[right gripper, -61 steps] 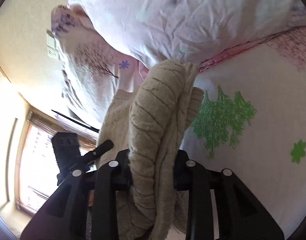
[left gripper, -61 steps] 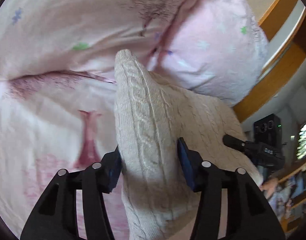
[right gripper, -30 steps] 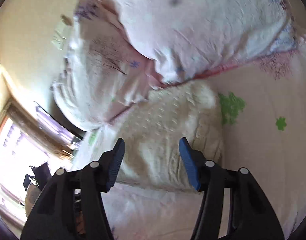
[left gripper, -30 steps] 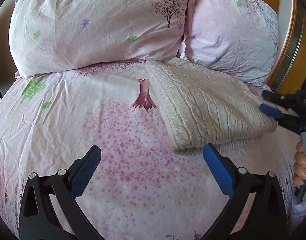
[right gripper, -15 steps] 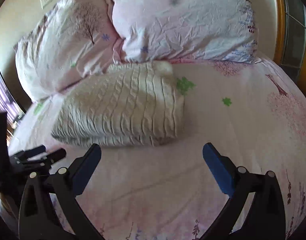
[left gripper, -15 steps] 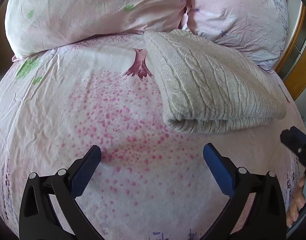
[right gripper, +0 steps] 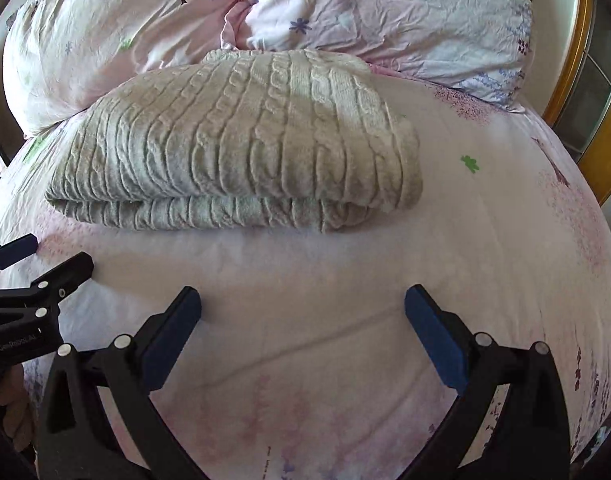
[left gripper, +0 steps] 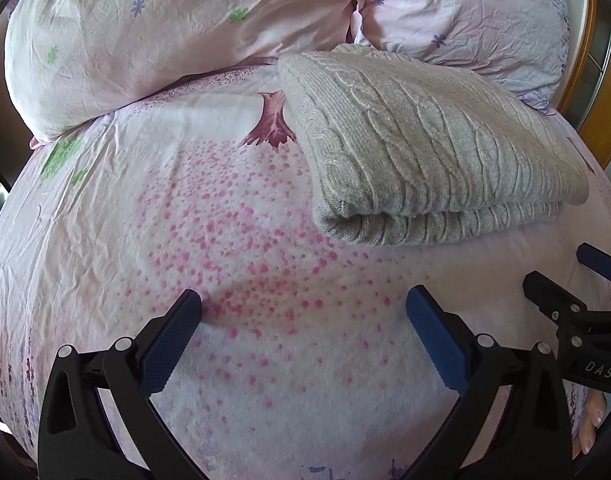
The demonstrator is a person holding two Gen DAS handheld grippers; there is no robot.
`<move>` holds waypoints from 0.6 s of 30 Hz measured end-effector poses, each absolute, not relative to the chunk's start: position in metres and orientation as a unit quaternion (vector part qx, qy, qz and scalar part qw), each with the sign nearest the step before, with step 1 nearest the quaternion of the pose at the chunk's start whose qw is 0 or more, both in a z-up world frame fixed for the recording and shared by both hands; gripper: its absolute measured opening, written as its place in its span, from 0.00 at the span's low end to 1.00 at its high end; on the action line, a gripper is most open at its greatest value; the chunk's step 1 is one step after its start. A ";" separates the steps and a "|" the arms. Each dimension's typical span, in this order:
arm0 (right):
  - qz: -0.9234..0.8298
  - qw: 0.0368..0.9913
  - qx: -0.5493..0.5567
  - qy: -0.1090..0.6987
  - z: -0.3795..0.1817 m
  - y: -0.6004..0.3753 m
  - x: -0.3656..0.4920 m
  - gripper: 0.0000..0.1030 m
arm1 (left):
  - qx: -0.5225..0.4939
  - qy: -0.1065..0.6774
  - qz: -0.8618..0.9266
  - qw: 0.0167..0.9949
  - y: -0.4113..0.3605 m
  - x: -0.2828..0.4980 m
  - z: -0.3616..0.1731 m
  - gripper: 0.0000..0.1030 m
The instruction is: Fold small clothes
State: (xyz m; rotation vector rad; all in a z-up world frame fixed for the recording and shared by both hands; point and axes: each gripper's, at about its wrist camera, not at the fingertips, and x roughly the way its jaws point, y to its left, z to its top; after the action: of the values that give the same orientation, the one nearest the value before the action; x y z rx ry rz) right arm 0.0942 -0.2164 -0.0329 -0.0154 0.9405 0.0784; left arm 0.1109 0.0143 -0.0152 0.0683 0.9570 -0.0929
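Observation:
A cream cable-knit sweater (left gripper: pixel 417 148) lies folded in a thick rectangle on the pink printed bed sheet (left gripper: pixel 185 220), its far edge against the pillows. It also shows in the right wrist view (right gripper: pixel 241 140). My left gripper (left gripper: pixel 303 304) is open and empty, hovering over the sheet in front of the sweater, apart from it. My right gripper (right gripper: pixel 303 304) is open and empty, also in front of the sweater. Each gripper shows at the edge of the other's view: the right one (left gripper: pixel 561 280), the left one (right gripper: pixel 37 264).
Two pink printed pillows (left gripper: pixel 165 28) (left gripper: pixel 465 12) stand behind the sweater. A wooden bed frame (right gripper: pixel 573 60) runs along the right. A hand (left gripper: pixel 589 420) holds the right gripper at the lower right.
Both grippers have let go of the sweater, opened wide and drawn back toward me. The sweater now lies folded on the bed by the pillows.

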 end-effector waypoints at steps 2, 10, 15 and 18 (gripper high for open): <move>0.036 0.891 -0.010 0.453 -0.033 -0.216 0.095 0.98 | 0.033 0.461 -0.045 0.886 0.014 0.111 -0.015 0.99; 0.037 0.891 -0.010 0.453 -0.033 -0.215 0.094 0.98 | 0.033 0.461 -0.045 0.886 0.014 0.111 -0.015 0.99; 0.036 0.891 -0.009 0.453 -0.033 -0.215 0.094 0.98 | 0.032 0.460 -0.044 0.886 0.014 0.111 -0.016 0.99; 0.036 0.891 -0.009 0.453 -0.033 -0.215 0.094 0.98 | 0.032 0.460 -0.044 0.886 0.014 0.111 -0.016 0.99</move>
State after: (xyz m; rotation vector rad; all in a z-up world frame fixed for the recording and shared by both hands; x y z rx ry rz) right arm 0.0936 -0.2154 -0.0331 -0.0194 0.9406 0.0752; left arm 0.1108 0.0142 -0.0157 0.0672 0.9575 -0.0914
